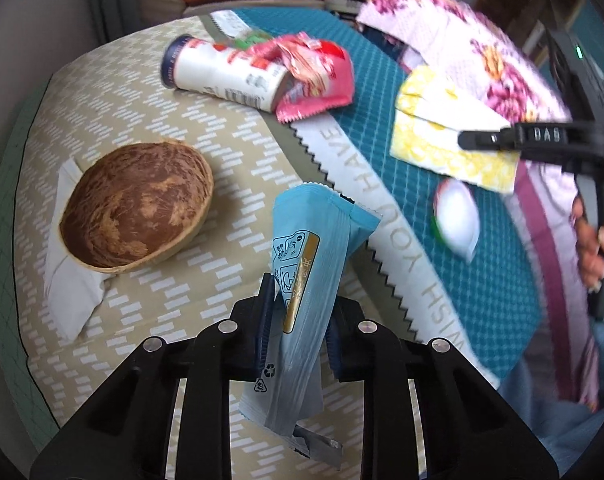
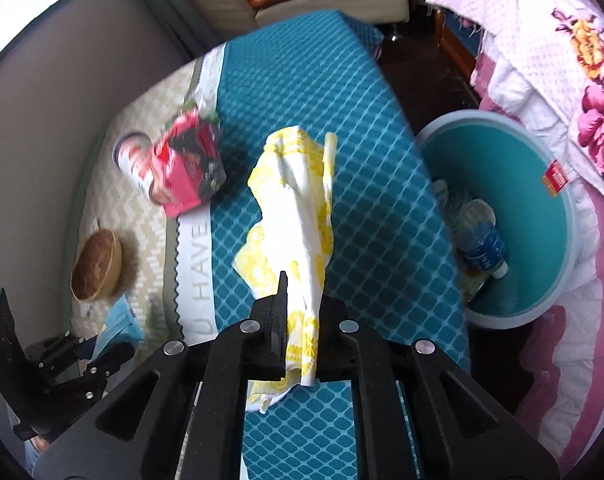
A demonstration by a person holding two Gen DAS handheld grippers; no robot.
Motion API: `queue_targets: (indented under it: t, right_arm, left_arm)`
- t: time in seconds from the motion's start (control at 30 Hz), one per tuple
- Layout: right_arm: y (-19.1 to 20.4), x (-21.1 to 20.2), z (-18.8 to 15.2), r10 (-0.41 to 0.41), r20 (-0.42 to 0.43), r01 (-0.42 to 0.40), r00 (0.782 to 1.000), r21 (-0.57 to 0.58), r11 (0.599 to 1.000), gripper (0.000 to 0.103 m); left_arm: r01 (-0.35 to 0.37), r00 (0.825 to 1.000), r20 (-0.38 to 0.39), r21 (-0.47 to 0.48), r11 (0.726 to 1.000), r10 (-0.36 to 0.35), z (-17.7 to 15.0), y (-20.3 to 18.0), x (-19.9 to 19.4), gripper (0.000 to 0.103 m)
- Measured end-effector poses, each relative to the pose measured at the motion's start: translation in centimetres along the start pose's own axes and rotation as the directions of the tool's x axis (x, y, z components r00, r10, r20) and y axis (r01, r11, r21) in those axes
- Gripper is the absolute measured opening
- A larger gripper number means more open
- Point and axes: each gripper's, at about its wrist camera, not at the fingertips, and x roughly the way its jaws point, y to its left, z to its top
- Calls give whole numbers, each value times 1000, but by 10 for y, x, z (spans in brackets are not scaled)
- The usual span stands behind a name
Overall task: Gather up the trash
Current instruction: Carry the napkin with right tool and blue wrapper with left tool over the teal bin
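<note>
On the tabletop (image 1: pixel 190 300) the bowl (image 1: pixel 136 210) sits at the left on a folded napkin (image 1: pixel 72 292); far behind it a canister (image 1: pixel 222 74) lies on its side, a crumpled packet (image 1: pixel 317 76) touching its right end; the wrapper (image 1: pixel 305 280) stands between the left tongs (image 1: pixel 298 316) at the near edge; the bin (image 2: pixel 537 216) stands right of the tabletop, a bottle (image 2: pixel 481 240) lying in it.
</note>
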Motion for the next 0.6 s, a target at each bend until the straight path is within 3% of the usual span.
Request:
queue_targets:
  t: [0.4,0.6]
  right_arm:
    - [-38,-46,6,63,111,-72,992,81,994,7]
    - [-76,-70,3,38,172,-63,984,146,987,7]
  left_arm:
    - [33,998,47,-32,999,-31,39,-33,-18,24]
    - [65,995,75,52,997,-68,79,-87,-14,24]
